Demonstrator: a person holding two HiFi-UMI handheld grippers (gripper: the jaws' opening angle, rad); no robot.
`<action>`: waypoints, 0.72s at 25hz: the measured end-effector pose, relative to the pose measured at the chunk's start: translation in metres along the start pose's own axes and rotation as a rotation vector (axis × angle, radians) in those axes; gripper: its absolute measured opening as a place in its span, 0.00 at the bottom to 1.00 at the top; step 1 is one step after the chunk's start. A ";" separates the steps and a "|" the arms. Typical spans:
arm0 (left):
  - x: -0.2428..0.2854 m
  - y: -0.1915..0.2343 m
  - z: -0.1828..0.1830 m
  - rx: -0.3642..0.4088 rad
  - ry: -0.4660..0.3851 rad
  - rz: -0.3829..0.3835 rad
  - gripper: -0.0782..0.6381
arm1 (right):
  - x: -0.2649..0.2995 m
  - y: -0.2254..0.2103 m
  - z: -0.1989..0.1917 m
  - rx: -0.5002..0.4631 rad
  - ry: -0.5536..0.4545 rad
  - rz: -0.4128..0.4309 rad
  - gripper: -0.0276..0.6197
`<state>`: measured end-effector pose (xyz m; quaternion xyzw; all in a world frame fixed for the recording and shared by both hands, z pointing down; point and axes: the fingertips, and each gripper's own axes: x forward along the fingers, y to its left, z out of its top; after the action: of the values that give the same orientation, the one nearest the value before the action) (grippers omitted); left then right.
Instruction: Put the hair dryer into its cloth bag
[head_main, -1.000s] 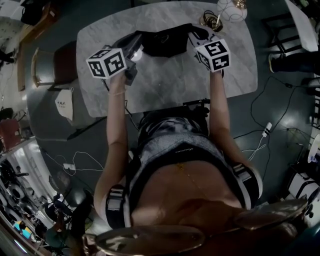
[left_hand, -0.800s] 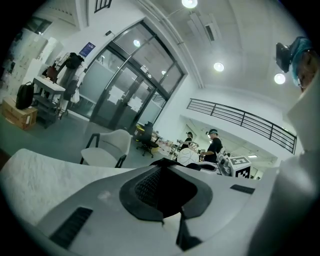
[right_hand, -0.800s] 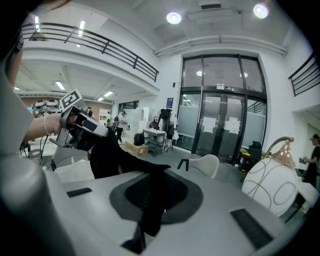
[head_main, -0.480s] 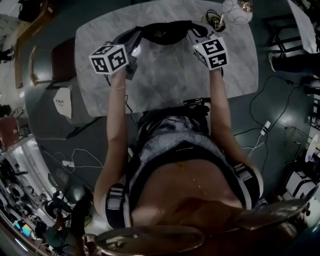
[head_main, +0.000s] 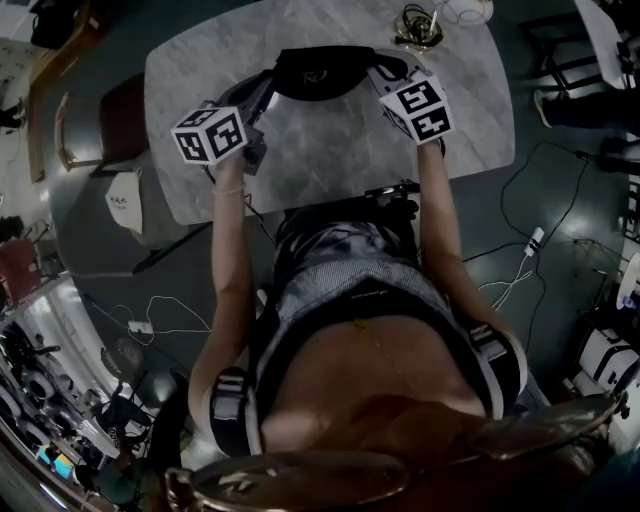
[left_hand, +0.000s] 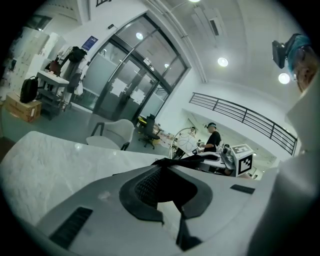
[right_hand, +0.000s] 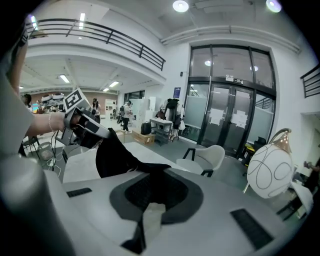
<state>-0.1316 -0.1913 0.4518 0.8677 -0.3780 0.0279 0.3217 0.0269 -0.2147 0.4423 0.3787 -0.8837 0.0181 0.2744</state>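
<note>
A black cloth bag (head_main: 320, 75) hangs stretched between my two grippers over the far part of the marble table (head_main: 330, 155). My left gripper (head_main: 266, 88) is shut on the bag's left edge; black cloth (left_hand: 167, 162) runs out from between its jaws. On the bag's right edge my right gripper (head_main: 382, 72) is shut in the same way, and the bag (right_hand: 115, 155) sags away from it toward the left gripper (right_hand: 82, 124). The right gripper (left_hand: 239, 160) shows in the left gripper view. No hair dryer is in view; the bag hides whatever is inside it.
A wire globe lamp (right_hand: 270, 165) and a dark ring-shaped object (head_main: 420, 28) stand at the table's far right corner. A white chair (right_hand: 202, 160) stands beyond the table and a brown chair (head_main: 100, 120) at its left. Cables lie on the floor (head_main: 520, 280).
Both grippers have sunk a little with the bag held between them. The bag now lies farther across the table and is pulled out wider and flatter.
</note>
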 end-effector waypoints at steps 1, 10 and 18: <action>-0.001 -0.001 -0.003 -0.001 0.005 -0.001 0.12 | -0.002 0.003 -0.003 -0.002 0.011 0.003 0.14; -0.013 -0.014 -0.044 -0.016 0.065 -0.009 0.12 | -0.022 0.030 -0.041 0.032 0.072 0.050 0.14; -0.019 -0.020 -0.072 -0.038 0.110 -0.008 0.12 | -0.033 0.046 -0.067 0.053 0.114 0.088 0.14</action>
<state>-0.1174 -0.1274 0.4925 0.8600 -0.3569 0.0672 0.3584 0.0457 -0.1436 0.4905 0.3449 -0.8817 0.0749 0.3131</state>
